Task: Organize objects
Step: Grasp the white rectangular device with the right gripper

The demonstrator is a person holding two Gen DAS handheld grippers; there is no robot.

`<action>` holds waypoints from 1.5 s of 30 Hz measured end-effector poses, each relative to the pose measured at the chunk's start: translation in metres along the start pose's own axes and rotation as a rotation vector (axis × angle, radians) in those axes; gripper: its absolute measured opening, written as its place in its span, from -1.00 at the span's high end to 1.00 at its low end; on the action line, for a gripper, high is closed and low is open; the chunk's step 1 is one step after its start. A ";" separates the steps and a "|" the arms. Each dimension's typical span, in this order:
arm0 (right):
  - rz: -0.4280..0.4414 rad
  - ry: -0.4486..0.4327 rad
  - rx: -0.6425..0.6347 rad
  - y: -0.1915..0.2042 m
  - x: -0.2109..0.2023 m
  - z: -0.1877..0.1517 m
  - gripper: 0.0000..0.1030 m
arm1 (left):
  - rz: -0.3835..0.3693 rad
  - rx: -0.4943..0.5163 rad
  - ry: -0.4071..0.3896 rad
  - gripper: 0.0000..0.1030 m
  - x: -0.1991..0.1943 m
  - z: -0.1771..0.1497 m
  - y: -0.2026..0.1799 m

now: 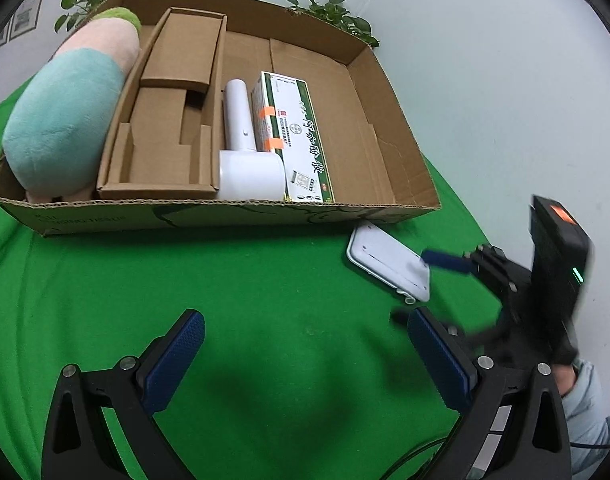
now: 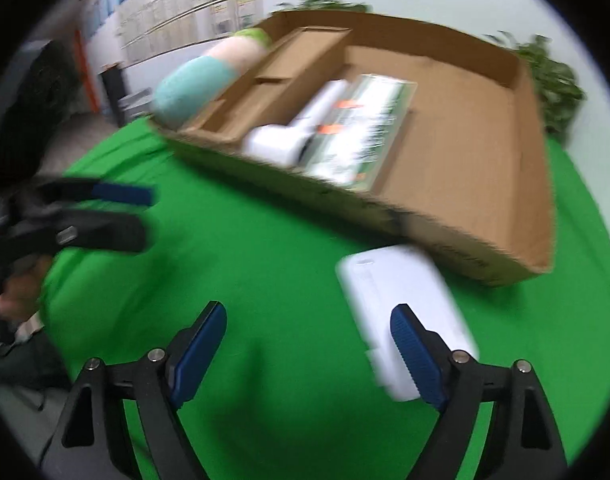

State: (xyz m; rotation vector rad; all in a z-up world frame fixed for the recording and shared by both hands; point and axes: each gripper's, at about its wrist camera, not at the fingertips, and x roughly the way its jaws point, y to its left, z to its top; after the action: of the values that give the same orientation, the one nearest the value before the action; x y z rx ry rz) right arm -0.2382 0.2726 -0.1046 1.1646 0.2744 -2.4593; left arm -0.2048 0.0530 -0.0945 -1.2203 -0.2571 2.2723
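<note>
A flat white case (image 1: 389, 262) lies on the green cloth (image 1: 265, 292) just outside the near right corner of a cardboard box (image 1: 225, 216). The box holds a plush toy (image 1: 69, 112), a cardboard insert (image 1: 173, 112), a white hair dryer (image 1: 245, 152) and a green-and-white carton (image 1: 297, 136). My left gripper (image 1: 305, 344) is open and empty above the cloth. My right gripper (image 2: 309, 340) is open; the white case (image 2: 401, 312) lies partly behind its right finger, not between the fingers. The right gripper (image 1: 429, 284) also shows in the left view beside the case.
Potted plants (image 1: 333, 12) stand behind the box against a white wall. The left gripper (image 2: 125, 216) shows blurred at the left of the right wrist view. The right wrist view is motion-blurred.
</note>
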 end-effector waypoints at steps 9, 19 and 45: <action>0.039 0.088 -0.058 -0.030 0.038 -0.002 -0.85 | -0.003 -0.013 0.007 -0.99 0.005 0.000 -0.001; 0.080 0.070 0.031 0.001 0.017 -0.010 -0.59 | -0.065 -0.037 0.046 -0.97 0.027 0.007 -0.005; 0.167 0.063 0.312 0.031 0.012 -0.030 -0.38 | -0.230 -0.096 0.277 0.31 0.097 0.003 -0.017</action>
State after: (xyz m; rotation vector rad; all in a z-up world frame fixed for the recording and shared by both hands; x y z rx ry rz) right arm -0.2110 0.2518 -0.1332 1.3320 -0.1906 -2.3759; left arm -0.2439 0.1203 -0.1552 -1.4567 -0.3840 1.8896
